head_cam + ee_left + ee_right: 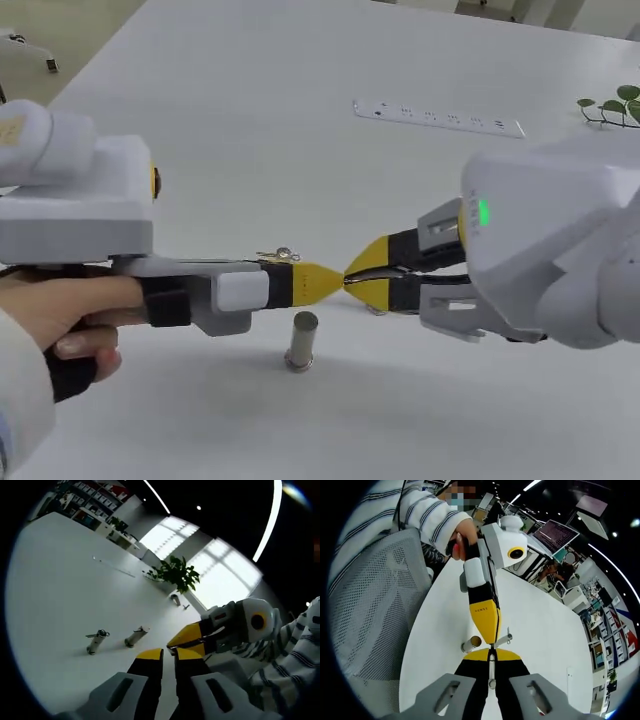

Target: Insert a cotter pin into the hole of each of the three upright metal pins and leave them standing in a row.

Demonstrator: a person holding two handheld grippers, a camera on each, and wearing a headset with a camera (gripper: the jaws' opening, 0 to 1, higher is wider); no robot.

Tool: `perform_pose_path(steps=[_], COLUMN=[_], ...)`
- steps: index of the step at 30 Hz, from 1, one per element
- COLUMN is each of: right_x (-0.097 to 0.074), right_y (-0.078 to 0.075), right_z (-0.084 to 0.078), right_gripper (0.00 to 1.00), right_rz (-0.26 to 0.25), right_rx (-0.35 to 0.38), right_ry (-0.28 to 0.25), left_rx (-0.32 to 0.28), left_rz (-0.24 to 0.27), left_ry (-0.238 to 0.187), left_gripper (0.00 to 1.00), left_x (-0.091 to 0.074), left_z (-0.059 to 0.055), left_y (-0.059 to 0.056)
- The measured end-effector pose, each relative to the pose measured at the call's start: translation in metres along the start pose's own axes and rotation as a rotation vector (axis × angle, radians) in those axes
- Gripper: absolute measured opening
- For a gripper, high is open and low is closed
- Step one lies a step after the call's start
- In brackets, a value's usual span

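Observation:
My left gripper (335,283) comes in from the left and meets my right gripper (352,285) tip to tip above the white table (250,120). The right gripper (491,656) is shut on an upright metal pin (491,672), whose base (375,310) shows below the jaws. The left gripper (170,655) is shut, with a thin sliver of a cotter pin (491,649) at its tip against the held pin. A second metal pin (300,340) stands free in front. Behind the left gripper stands a third pin (283,254) with a cotter pin through it.
A white power strip (438,117) lies at the back of the table, with plant leaves (610,105) at the far right. A grey mesh chair (370,605) stands beside the table by the person in a striped top.

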State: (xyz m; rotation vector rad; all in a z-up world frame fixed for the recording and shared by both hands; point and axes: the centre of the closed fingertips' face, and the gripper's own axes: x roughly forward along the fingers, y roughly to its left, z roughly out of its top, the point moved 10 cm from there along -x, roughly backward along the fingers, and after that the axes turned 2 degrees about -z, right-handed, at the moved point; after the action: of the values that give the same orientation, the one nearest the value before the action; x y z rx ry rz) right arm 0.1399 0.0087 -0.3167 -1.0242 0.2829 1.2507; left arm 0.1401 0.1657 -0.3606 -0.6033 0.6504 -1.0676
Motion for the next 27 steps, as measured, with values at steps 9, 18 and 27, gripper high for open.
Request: perform_pose_path(steps=[9, 18, 27], right_x=[0.0002, -0.0003, -0.0002], right_y=[0.0011, 0.0033, 0.0050], right_z=[0.0015, 0.0015, 0.0002], right_gripper=[0.00, 0.00, 0.00], right_rz=[0.002, 0.005, 0.010], right_rx=[-0.017, -0.021, -0.041], right_ry=[0.006, 0.002, 0.000], left_rx=[-0.041, -0.069, -0.033], left_rz=[-0.003, -0.007, 0.009], left_ry=[-0.002, -0.001, 0.013], left_gripper=[0.00, 0.00, 0.00], left_x=[0.0004, -0.0001, 0.0010], left_z=[-0.0027, -0.0044, -0.0047], left_y=[-0.0014, -0.0007, -0.0011])
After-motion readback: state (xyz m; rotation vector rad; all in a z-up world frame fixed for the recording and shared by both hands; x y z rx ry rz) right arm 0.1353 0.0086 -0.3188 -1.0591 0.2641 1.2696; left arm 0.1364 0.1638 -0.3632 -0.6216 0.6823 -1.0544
